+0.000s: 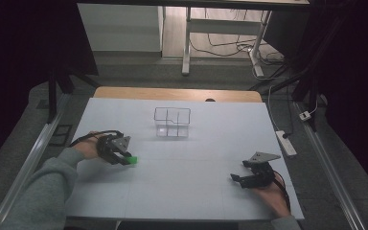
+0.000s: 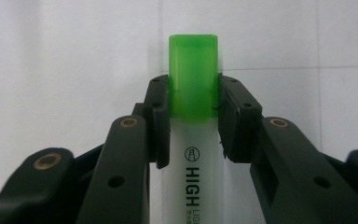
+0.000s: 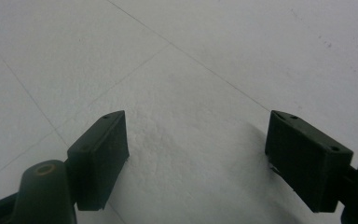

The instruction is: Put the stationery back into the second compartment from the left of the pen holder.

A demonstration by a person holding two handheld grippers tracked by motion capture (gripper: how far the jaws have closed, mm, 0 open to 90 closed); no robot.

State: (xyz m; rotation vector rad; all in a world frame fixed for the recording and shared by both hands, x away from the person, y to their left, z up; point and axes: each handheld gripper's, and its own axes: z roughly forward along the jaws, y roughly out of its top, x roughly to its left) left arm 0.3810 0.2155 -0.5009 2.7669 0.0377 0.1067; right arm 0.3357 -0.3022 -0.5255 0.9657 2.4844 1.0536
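A person seated at the near edge of a white-covered desk (image 1: 211, 143) works a hand-held gripper in each hand. The left hand-held gripper (image 1: 124, 157), toward the desk's left edge, has its black jaws closed against both sides of a highlighter (image 2: 193, 121), gripping it where the green cap meets the white barrel; the cap pokes out past the jaw tips, and the barrel, printed "HIGH", runs back between the jaws. From the high view the green cap shows just off the desk surface or on it; which cannot be told. The right hand-held gripper (image 1: 239, 178), near the desk's near right corner, has its jaws spread wide apart with nothing between them but bare white surface. A clear, compartmented plastic box (image 1: 172, 122) stands toward the far edge, near the middle, well apart from both tools.
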